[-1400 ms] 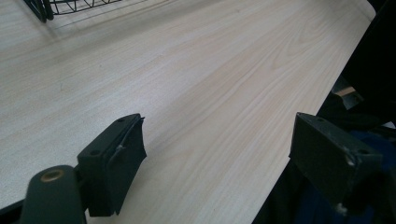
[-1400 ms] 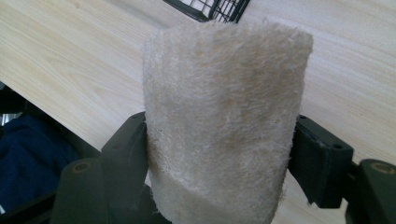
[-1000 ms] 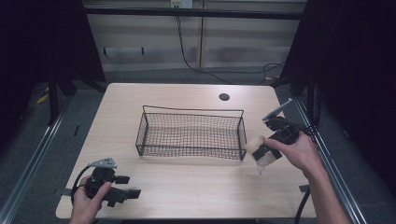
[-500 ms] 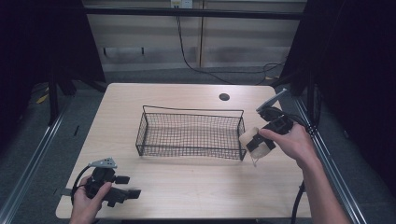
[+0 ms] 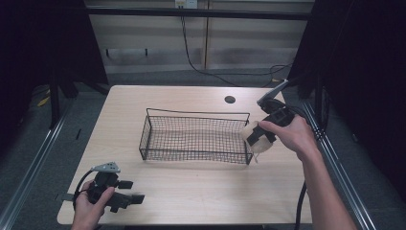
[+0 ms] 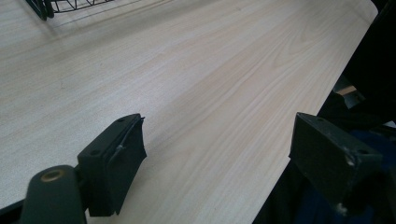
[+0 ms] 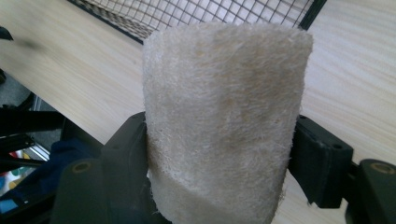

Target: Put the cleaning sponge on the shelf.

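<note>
Holding: your right tool is clenched on a pale fibrous roll, its two black jaws pressed against the roll's sides in the right gripper view.
Roll position: you carry it off the table, just beside the right end of the wire basket, level with the basket's rim near its front right corner.
Roll look: beige, coarse and hairy on the surface, cylinder-shaped, standing up between the jaws with its flat top toward the basket mesh.
Right hand: your right hand grips the tool from the table's right edge, and the forearm runs down to the front right corner.
Left tool: your left tool sits at the front left corner of the table with its jaws spread wide and nothing between them; the left gripper view shows bare wood between the two black pads.
Left hand: your left hand wraps the tool's handle at the front edge.
Basket: black wire, rectangular, open-topped, standing in the middle of the table, and its mesh floor looks bare.
Table: light wood grain, with a small dark round hole near the back edge, right of centre.
Spacing: your two tools are well apart, with the basket between them.
</note>
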`<state>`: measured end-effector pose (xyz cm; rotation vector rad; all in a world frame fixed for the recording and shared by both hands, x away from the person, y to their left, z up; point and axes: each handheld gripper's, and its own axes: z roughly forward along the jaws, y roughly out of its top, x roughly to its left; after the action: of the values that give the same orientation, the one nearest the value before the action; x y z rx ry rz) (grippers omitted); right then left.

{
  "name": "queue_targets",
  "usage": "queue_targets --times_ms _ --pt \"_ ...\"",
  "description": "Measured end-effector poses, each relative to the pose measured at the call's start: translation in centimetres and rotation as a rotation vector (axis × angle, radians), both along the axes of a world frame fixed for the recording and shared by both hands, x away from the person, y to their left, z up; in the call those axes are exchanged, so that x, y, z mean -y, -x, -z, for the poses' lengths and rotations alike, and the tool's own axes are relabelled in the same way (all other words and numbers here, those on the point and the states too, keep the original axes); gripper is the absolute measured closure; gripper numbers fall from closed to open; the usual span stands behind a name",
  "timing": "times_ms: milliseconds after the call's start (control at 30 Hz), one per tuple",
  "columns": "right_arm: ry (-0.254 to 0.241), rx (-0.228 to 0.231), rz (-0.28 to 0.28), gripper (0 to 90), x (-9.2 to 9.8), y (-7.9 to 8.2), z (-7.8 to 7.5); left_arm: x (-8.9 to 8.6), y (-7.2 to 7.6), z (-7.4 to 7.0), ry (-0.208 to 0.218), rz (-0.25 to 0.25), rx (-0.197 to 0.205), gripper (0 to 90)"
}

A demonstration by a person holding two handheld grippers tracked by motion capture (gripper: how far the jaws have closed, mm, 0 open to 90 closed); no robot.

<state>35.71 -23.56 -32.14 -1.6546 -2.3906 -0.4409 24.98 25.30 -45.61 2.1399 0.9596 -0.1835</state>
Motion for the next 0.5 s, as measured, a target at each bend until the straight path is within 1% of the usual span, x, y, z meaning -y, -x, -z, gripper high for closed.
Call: queue_targets --times_ms 67,167,233,300,367,433,500 --pt "0.011 -0.001 -0.001 28.3 -0.4 -0.4 -0.2 -0.1 0.0 -0.1 0.003 0.002 0.005 17.8" --pt "0.019 -0.004 0.004 28.3 -1.0 -1.1 -0.4 -0.2 0.0 -0.1 0.007 -0.009 0.004 17.8" --pt "0.020 -0.010 0.008 28.3 -1.6 -1.8 -0.4 -0.2 0.0 0.0 0.005 -0.002 0.006 17.8" --pt "0.026 -0.012 0.008 28.3 -1.9 -2.0 -0.3 -0.2 0.0 0.0 0.001 0.000 0.006 17.8" --pt "0.025 -0.008 0.021 28.3 -2.2 -2.4 -0.4 -0.1 0.0 0.0 0.004 0.001 0.002 17.9" --pt "0.028 0.008 0.041 28.3 -2.4 -2.8 -0.5 -0.1 0.0 0.0 0.006 -0.003 0.004 17.9" --pt "0.035 0.001 0.041 28.3 -2.7 -3.1 -0.4 -0.1 0.0 0.0 0.005 -0.001 0.005 17.9"
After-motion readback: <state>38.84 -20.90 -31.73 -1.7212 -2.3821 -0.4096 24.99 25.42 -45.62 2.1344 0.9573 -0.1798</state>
